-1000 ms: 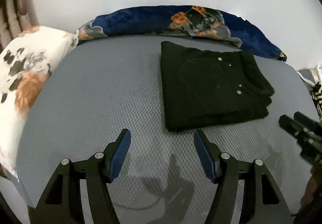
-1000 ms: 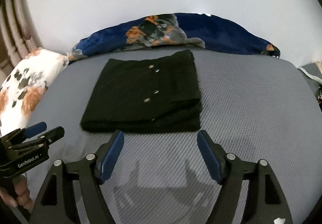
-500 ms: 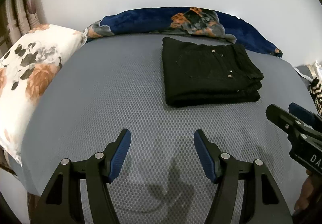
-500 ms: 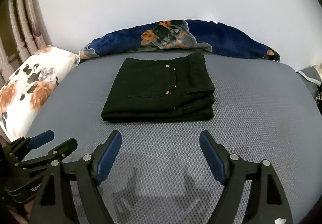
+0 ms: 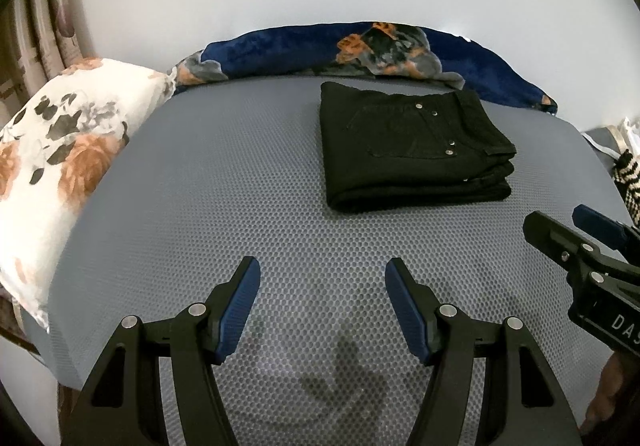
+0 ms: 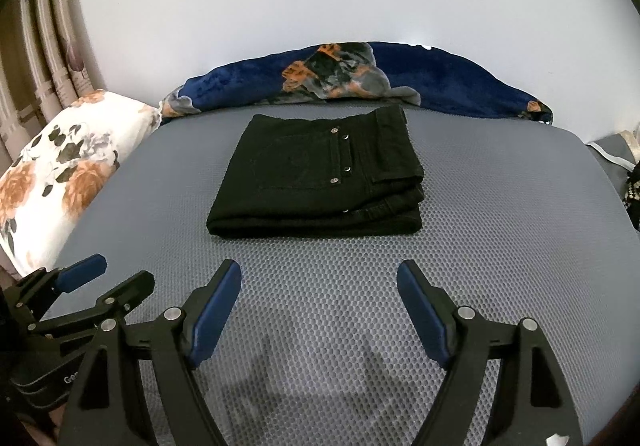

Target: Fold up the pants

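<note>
1. The black pants (image 6: 318,175) are lying folded into a compact stack on the grey mattress (image 6: 500,213), toward its far edge, just before the blue floral blanket (image 6: 360,79).
2. The left gripper (image 5: 322,278) is hovering near the front edge, jaws apart, gripping nothing.
3. The right gripper (image 6: 319,280) is hovering beside it, jaws spread, empty.

Bare grey mattress (image 6: 500,213) lies open ahead of both tongs; folded pants (image 6: 320,181) block 12 o'clock, floral pillow (image 6: 60,173) crowds 9 o'clock.
</note>
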The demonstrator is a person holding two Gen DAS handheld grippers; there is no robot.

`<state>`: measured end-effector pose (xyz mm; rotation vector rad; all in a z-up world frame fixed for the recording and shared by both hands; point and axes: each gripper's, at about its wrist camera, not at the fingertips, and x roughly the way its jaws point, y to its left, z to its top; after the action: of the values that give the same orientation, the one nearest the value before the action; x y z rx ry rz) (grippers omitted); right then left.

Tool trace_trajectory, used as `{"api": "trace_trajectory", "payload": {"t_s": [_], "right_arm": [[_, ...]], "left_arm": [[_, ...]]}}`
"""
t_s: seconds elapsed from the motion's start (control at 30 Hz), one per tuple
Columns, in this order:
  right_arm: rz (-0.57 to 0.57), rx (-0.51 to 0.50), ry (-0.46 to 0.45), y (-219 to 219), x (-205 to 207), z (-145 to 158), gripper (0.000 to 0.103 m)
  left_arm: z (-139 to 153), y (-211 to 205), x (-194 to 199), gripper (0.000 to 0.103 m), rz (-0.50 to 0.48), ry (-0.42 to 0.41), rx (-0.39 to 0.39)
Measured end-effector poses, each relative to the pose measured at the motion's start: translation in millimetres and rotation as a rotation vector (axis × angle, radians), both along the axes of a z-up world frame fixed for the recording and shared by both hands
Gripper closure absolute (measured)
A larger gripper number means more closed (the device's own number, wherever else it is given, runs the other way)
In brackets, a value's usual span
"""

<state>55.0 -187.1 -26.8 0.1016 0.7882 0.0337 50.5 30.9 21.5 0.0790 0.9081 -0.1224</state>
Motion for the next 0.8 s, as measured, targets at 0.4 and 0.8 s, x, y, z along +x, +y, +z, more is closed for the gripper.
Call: {"api": "trace_trajectory", "payload": {"t_s": [0.4, 0.8], "right_arm": [[-0.008, 0.009, 0.006, -1.6, -2.1, -1.3, 0.025], [-0.013, 0.010, 0.012, -2.8, -2.6, -2.5, 0.025]], "left_arm": [[0.9, -4.7, -3.0, 0.037, -0.005, -0.007, 0.019], [0.4, -7.4, -3.9, 0.037, -0.014, -0.005, 0.025]]}}
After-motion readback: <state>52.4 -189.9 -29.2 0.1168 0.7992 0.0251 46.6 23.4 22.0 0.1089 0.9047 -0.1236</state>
